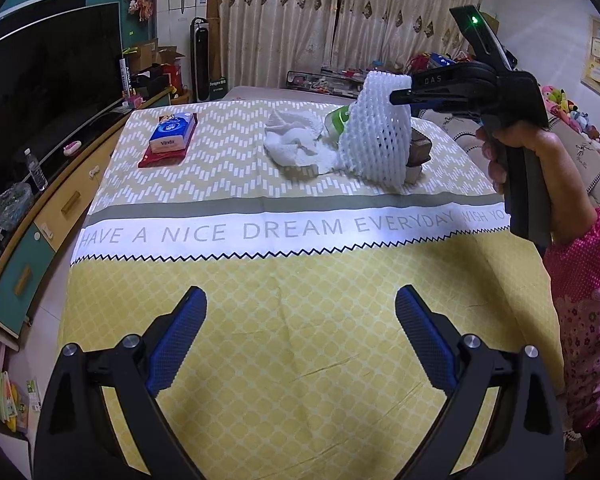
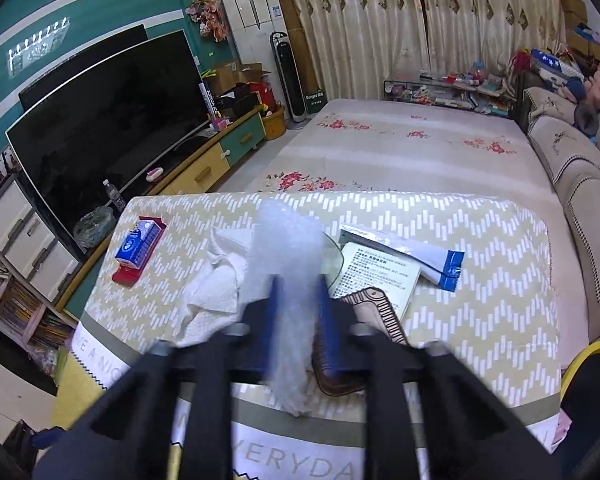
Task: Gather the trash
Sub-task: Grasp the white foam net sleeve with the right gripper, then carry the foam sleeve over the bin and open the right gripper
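My right gripper is shut on a white foam fruit net and holds it lifted above the table; in the right wrist view the net hangs blurred between its fingers. A crumpled white paper towel lies just left of the net, also in the right wrist view. A blue-and-white wrapper, a printed leaflet and a brown plastic tray lie beneath and right of the net. My left gripper is open and empty over the near yellow cloth.
A blue tissue pack on a red packet lies at the table's far left. A green-rimmed lid sits behind the net. A yellow-rimmed bin stands at the table's right. A TV cabinet runs along the left.
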`<state>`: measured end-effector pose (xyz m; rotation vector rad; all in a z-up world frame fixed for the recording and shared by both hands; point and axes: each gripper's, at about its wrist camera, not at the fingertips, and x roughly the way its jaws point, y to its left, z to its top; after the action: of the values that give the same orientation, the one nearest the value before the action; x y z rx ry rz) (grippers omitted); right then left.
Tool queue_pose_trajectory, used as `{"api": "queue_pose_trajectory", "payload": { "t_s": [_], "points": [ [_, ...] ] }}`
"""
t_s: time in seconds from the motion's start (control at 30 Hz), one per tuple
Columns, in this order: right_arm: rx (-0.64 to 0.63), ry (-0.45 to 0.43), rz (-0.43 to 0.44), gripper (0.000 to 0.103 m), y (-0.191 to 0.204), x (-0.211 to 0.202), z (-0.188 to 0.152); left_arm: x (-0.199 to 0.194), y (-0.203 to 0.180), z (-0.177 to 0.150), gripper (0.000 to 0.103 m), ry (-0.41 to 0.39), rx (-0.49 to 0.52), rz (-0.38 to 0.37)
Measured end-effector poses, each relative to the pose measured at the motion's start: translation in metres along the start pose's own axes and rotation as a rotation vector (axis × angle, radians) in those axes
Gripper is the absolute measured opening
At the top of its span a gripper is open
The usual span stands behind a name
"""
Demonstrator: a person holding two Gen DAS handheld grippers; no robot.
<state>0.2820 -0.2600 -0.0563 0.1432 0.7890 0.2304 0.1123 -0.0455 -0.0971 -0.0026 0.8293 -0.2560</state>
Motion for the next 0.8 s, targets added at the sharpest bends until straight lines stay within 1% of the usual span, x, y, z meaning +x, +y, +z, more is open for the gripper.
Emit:
{"api": "queue_pose_trajectory", "payload": {
  "t_s": [0.13,0.27,0.4,0.53,0.63,0.73,0.8],
  "points": [
    [-0.009,-0.024,0.042,0.014,0.006,-0.016,-0.005,0.000,0.001,0.000,0.094,0.003,-0.004,-0.003],
    [-0.044,-0.065,0.063,0.014,0.016,-0.045,-0.013,0.001,0.001,0.000,0.094,0.001,-0.009,-0.009],
    [-0.063,-0.123,0.040,0.014,0.013,-0.080,-0.022,0.003,0.000,-0.001,0.094,0.007,-0.006,-0.009],
    [-0.051,-0.160,0.014,0.014,-0.006,-0.110,-0.035,0.007,-0.002,-0.001,0.094,0.016,-0.008,-0.024],
    [-0.032,-0.186,-0.040,0.014,-0.030,-0.133,-0.046,0.009,-0.008,0.000,0.094,0.018,0.004,-0.032],
    [0.001,-0.215,-0.121,0.014,-0.062,-0.159,-0.058,0.012,-0.017,0.002,0.094,0.017,0.020,-0.045],
    [0.040,-0.230,-0.189,0.014,-0.091,-0.176,-0.066,0.013,-0.022,0.005,0.094,0.014,0.028,-0.050]
  ]
}}
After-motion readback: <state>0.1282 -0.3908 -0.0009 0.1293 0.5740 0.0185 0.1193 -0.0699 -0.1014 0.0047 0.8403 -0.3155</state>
